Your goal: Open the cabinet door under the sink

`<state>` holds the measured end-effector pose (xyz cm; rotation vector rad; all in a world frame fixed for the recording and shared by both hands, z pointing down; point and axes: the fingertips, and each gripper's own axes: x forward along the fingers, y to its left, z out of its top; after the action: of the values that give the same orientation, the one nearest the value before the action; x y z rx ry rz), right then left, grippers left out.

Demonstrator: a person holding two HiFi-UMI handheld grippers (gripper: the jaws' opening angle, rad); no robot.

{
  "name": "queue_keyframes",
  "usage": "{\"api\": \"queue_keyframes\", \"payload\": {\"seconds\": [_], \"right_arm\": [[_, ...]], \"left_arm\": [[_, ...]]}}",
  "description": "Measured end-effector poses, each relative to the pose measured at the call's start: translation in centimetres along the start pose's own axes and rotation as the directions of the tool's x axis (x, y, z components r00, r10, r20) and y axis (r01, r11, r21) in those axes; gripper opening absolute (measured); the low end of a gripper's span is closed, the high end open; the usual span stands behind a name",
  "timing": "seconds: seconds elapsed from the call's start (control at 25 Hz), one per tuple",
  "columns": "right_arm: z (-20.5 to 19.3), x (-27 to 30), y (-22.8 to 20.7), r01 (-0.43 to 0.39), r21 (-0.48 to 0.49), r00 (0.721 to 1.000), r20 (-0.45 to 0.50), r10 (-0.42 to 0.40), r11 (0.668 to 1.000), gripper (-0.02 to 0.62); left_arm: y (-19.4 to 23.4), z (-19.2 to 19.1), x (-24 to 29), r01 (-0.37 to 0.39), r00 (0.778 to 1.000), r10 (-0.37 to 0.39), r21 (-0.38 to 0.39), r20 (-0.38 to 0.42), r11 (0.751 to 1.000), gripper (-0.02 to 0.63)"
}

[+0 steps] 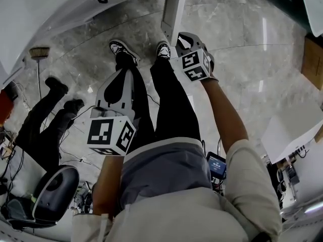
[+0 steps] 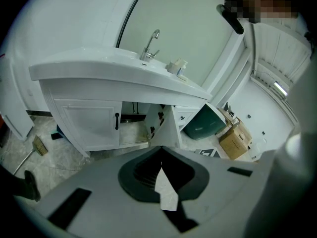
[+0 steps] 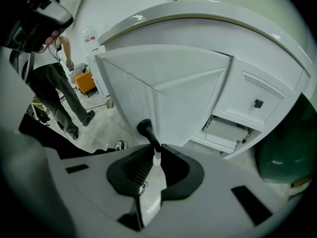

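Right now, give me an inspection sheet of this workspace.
Surface: glossy marble floor.
Job's things: cabinet door swung open, handle black.
Clutter: green bin, cardboard box, broom.
Grippers: right gripper shut on the handle; left gripper jaws together, nothing between them.
Cables: thin cables on the floor.
Surroundings: sink and tap above the cabinet; bystander standing nearby.
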<state>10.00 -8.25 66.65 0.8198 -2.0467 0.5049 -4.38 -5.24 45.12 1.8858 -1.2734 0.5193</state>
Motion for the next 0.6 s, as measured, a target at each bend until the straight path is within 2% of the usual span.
{"api": "queue_keyframes", "payload": {"seconds": [0.44, 0.6], "right_arm": [[-3.3, -2.1, -4.2, 0.078, 0.132, 0.997, -0.022, -0.076, 0.988, 0.046], [-3.4, -2.5, -4.9, 0.062, 0.130, 0.998, -0.022, -0.060, 0.990, 0.044]], "left_arm": [[-1.6, -0.3, 1.0, 0.017, 1.000, -0.017, 0.023, -0.024, 1.000, 0.000], [-2.2, -0.6, 1.6, 0.024, 0.999, -0.023, 0.030, -0.039, 0.999, 0.000]]}}
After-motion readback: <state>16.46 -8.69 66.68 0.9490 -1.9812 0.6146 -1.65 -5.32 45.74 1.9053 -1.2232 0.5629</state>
